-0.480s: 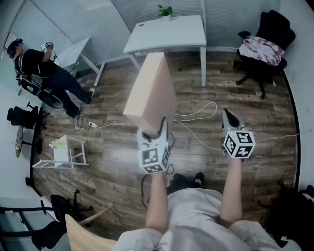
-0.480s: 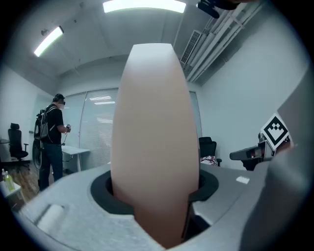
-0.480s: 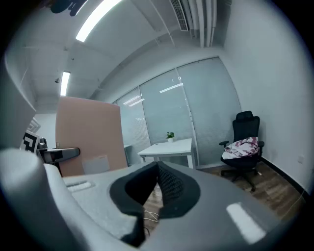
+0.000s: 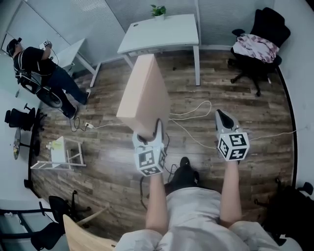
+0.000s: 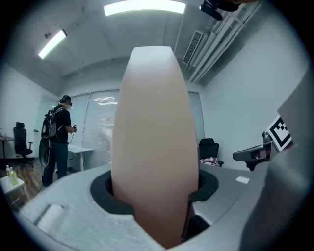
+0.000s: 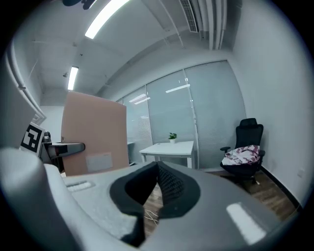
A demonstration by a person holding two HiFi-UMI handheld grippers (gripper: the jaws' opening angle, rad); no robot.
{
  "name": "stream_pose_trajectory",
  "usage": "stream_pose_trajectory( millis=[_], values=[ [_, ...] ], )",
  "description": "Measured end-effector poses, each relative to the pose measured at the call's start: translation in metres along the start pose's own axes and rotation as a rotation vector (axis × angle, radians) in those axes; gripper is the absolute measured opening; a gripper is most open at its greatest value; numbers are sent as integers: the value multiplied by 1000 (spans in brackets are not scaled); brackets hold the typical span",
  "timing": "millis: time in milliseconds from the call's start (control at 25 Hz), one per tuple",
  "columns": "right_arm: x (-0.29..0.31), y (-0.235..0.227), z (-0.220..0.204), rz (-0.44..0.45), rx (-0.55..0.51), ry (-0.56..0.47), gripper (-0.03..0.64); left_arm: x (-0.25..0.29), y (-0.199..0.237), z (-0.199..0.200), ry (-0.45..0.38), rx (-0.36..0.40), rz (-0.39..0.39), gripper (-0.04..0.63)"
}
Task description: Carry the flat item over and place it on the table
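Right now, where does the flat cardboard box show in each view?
Head view: flat cardboard box at centre, rising from the left gripper.
Left gripper view: fills the middle, edge-on between the fingers.
Right gripper view: left of centre, broad face showing.
Shared landmark: the black office chair with cloth on it.

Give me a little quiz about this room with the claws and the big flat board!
1. True or false: the left claw grips the board.
2. What stands on the white table? A) a plant B) a lamp C) a teapot
3. What lies on the black chair?

Key: 1 true; 2 A; 3 a patterned cloth.
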State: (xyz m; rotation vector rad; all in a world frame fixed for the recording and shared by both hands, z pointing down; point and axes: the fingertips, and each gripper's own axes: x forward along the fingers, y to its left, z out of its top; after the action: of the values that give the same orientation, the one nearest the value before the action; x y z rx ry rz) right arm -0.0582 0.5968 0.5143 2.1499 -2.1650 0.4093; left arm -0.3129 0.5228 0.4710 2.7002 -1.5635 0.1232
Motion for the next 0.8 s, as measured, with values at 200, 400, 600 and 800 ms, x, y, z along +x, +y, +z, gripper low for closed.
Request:
stream_pose_trajectory(
  millis=[200, 400, 600, 800],
  values=[
    [-6, -11, 10, -10, 29, -34, 2, 7, -19, 7, -8, 19, -33, 262],
    [-3, -25, 23, -35, 74, -76, 2, 25, -26, 27, -25, 73, -44, 264],
    [18, -27, 15, -50, 36, -48, 2, 47, -19, 16, -31, 41, -81, 265],
    [43, -41, 22, -84, 16, -44, 2, 76, -16, 4, -24, 18, -71, 265]
  ],
)
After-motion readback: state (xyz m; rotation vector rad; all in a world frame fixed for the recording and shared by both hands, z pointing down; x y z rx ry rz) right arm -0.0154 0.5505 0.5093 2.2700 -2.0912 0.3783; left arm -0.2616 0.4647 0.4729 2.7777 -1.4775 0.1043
